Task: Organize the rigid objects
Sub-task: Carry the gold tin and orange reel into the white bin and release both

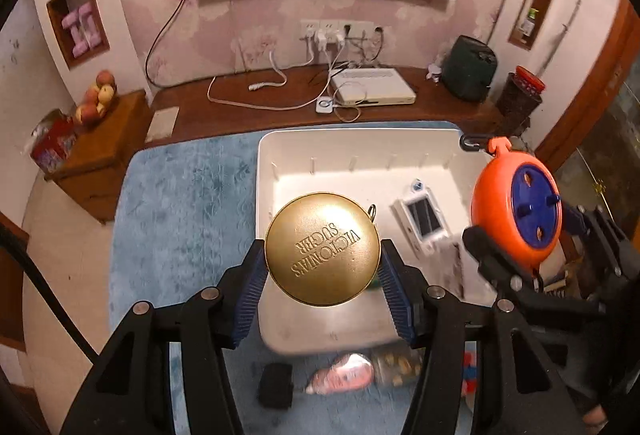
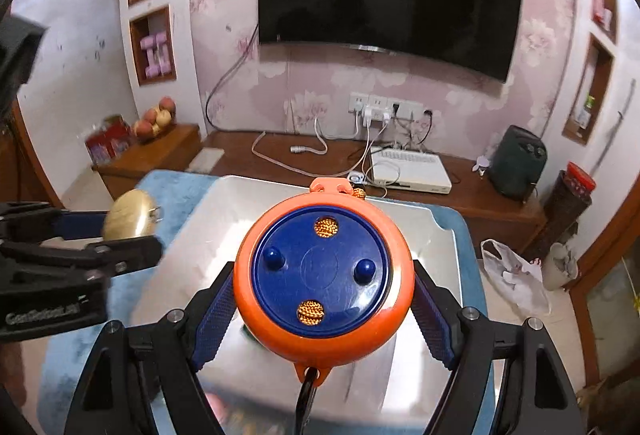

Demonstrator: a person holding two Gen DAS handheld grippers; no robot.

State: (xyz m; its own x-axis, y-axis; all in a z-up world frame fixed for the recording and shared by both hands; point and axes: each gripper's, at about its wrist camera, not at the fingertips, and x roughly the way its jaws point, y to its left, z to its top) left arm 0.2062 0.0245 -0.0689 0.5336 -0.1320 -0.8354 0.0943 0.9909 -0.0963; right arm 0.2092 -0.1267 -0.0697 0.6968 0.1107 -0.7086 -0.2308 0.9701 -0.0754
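Observation:
My left gripper [image 1: 323,265] is shut on a round gold tin [image 1: 322,249] with embossed lettering, held in the air above the near part of a white bin [image 1: 280,155]. My right gripper [image 2: 322,309] is shut on an orange reel with a blue disc face [image 2: 323,283]; a black cord hangs from its lower end. In the left wrist view that orange reel [image 1: 516,211] hangs over the bin's right rim. In the right wrist view the gold tin [image 2: 130,219] shows at the left. A white handheld device [image 1: 425,221] lies inside the bin.
The bin stands on a blue fluffy mat [image 1: 180,203]. Loose items lie in front of it: a black block [image 1: 275,385], a pink packet [image 1: 344,375]. Behind is a wooden shelf [image 1: 240,115] with cables, a white box [image 1: 374,85] and a dark green appliance [image 1: 470,67]. A white bag [image 2: 516,275] lies on the floor at right.

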